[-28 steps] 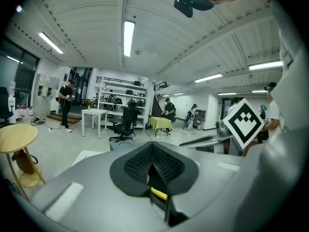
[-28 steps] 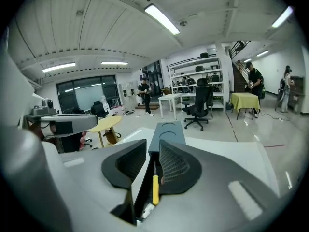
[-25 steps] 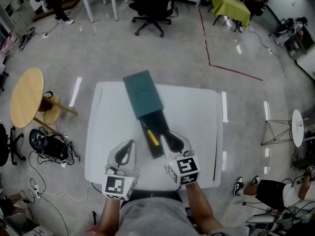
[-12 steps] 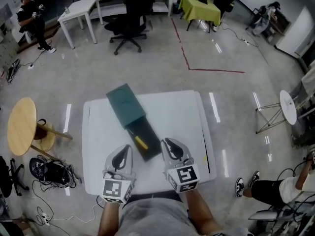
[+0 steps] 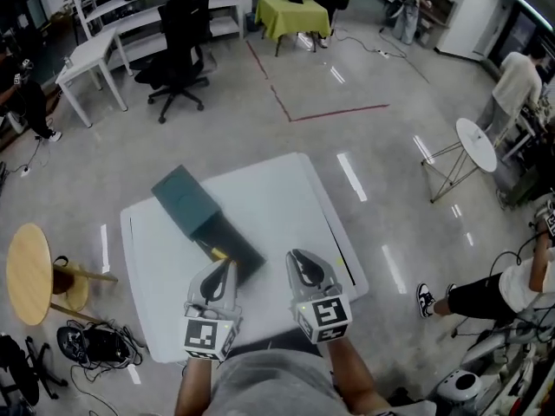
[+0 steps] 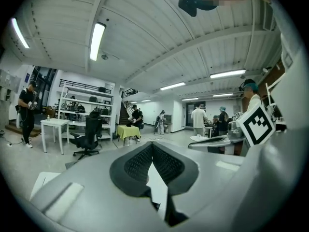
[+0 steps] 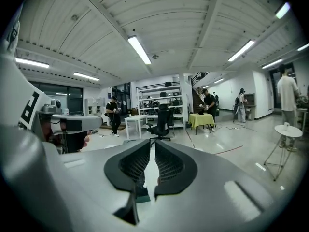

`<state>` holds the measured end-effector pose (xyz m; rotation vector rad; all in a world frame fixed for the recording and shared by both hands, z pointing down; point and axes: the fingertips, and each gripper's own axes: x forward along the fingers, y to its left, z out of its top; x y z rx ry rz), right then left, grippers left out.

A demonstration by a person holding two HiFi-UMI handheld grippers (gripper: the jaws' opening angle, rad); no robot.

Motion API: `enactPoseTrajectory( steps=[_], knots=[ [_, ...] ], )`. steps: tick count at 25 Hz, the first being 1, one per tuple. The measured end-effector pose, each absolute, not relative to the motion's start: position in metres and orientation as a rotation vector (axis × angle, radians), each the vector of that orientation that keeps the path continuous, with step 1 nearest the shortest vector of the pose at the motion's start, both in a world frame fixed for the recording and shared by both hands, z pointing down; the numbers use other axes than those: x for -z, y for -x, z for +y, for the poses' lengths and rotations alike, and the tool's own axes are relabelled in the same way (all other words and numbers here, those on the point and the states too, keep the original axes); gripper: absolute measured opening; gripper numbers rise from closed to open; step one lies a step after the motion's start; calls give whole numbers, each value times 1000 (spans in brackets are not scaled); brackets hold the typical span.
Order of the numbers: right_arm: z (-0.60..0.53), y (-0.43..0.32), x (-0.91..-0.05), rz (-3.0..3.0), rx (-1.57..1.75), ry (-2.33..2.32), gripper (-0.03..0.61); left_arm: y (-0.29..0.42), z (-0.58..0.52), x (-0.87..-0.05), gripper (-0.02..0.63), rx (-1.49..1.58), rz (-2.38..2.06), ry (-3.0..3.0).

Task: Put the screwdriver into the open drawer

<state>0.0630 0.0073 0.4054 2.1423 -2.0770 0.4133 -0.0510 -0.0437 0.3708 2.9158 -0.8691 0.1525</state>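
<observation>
Right jaws closing, clear of screwdriver.

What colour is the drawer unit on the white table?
Dark teal. The drawer unit shows best in the head view.

Bright, even light comes from ceiling strip lights — the glossy floor returns them as white glare streaks, and the white bench nearly washes out. Both gripper views curve into black fisheye corners, with the left hand-held gripper soft up close; shadows are faint.
</observation>
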Motion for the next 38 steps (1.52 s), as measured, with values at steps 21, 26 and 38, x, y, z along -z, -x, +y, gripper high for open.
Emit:
enactPoseTrajectory(
  steps=[21, 26, 38],
  knots=[
    [108, -111, -408, -1765, -386, -2423, 3, -1, 24, -394, 11, -253, -498, -2968],
    [110, -109, -412, -1757, -402, -2413, 3, 3, 21, -401, 11, -285, -508, -2954],
    [91, -106, -412, -1804, -387, -2375, 3, 4, 10, -401, 11, -270, -538, -2953]
  ],
)
